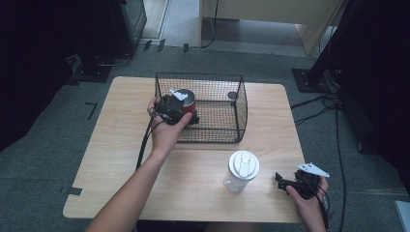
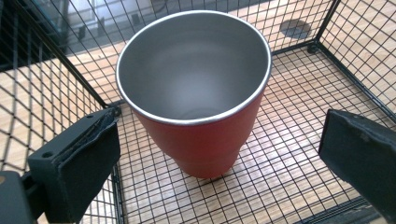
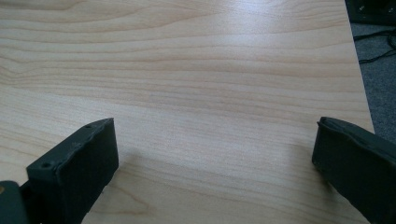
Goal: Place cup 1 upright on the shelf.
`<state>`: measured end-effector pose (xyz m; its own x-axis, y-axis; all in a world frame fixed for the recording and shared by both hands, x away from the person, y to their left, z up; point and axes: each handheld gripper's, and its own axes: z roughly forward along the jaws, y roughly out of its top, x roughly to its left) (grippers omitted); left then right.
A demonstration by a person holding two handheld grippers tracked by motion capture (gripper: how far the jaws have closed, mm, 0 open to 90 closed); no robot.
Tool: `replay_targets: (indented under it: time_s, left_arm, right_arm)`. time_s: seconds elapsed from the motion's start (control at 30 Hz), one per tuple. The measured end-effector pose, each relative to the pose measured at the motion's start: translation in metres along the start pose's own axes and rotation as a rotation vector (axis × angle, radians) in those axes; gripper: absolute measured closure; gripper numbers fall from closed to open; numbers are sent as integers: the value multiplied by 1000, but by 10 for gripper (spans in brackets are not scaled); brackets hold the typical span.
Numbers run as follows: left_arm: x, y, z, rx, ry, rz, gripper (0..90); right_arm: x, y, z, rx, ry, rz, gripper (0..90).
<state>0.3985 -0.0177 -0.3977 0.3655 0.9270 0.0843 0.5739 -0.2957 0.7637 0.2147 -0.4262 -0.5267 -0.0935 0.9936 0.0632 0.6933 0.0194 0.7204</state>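
A red cup [image 2: 201, 140] with a steel inside stands upright in the left part of a black wire basket [image 1: 227, 104]; from above the cup [image 1: 187, 99] sits just beyond my left hand. My left gripper [image 2: 219, 154] is open, its jaws wide on either side of the cup and apart from it. The left gripper [image 1: 191, 116] reaches into the basket from its left front. My right gripper [image 1: 279, 182] rests open near the table's front right corner, with bare wood between its jaws [image 3: 215, 154]. A clear tumbler with a white lid [image 1: 241, 170] stands left of it.
The wooden table [image 1: 121, 145] stands on grey carpet. Cables run on the floor at the right [image 1: 333, 116], and dark equipment stands at the back left. A small dark round object [image 1: 232, 95] lies at the basket's far right.
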Motion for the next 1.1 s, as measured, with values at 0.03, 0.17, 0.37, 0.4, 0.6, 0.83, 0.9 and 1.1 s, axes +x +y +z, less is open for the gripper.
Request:
replay_targets:
  time_s: [0.03,0.17,0.37,0.4,0.6,0.83,0.9,1.1]
  left_arm:
    - [0,-1,-2,-17,1,-4,0]
    - [3,-6,-11,-62,-5,-11,0]
    - [8,-12,-24,-114,-22,-20,0]
    - [8,-13,-26,-122,-23,-21,0]
    - [12,-18,-40,-166,-38,-22,0]
    - [17,-29,-56,-217,-49,-23,0]
    - [20,-34,-58,-226,-52,-31,0]
    - [31,-51,-65,-239,-46,-51,0]
  right_arm:
    - [0,0,0,0,0,-1,3]
    - [0,0,0,0,0,-2,3]
    - [0,0,0,1,-1,-3,3]
    - [0,0,0,0,-1,-4,3]
    - [1,0,0,2,-4,-4,3]
    - [1,0,0,5,-8,-10,3]
    - [1,0,0,5,-8,-10,3]
    - [2,0,1,5,-13,-15,3]
